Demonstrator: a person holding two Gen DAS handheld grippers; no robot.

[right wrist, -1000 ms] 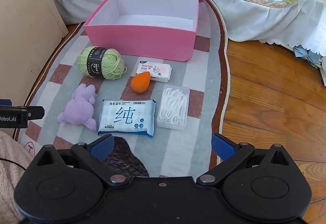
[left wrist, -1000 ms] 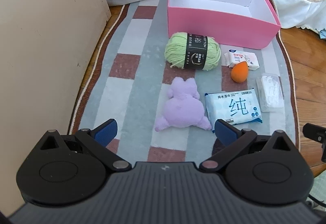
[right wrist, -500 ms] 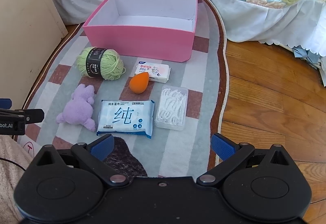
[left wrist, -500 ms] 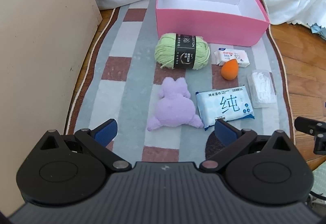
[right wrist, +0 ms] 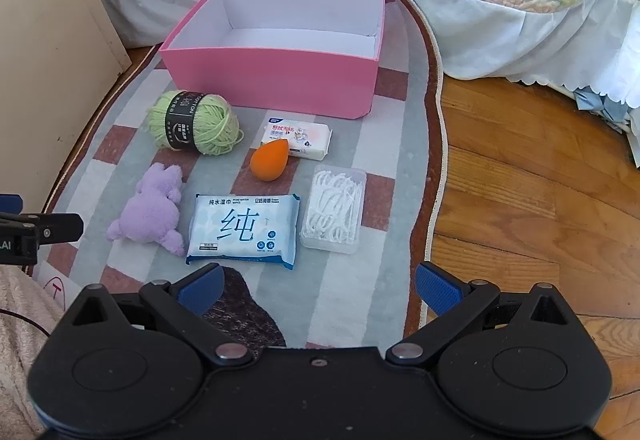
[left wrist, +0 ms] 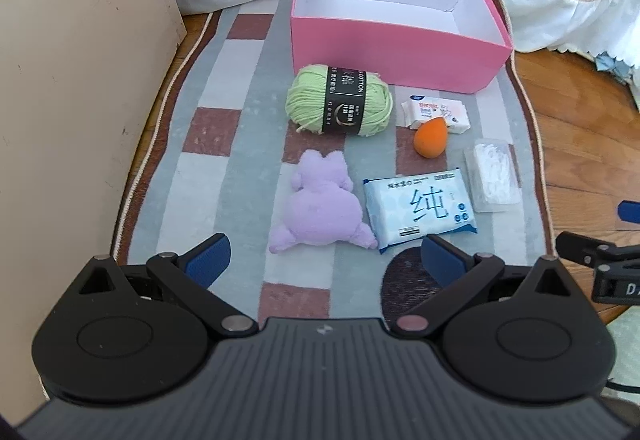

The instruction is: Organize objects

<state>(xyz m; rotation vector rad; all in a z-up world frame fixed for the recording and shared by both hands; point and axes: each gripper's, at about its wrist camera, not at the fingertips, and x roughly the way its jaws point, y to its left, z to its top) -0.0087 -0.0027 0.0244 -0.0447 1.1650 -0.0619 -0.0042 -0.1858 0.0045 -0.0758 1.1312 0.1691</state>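
Rug [right wrist: 404,144] bears pink box [right wrist: 272,80] (empty), yarn [right wrist: 196,122].

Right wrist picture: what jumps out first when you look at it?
Probably the big pink box, open and empty, at the far end of the striped rug. Just in front of it sit a green yarn ball and a bright orange sponge, with a purple plush toy nearer on the left.

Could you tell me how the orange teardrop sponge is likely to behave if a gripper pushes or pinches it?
The orange sponge lies on its rounded side, so a push would probably roll it. It looks soft, so pinching likely squashes it, and its tapered end may slip out.
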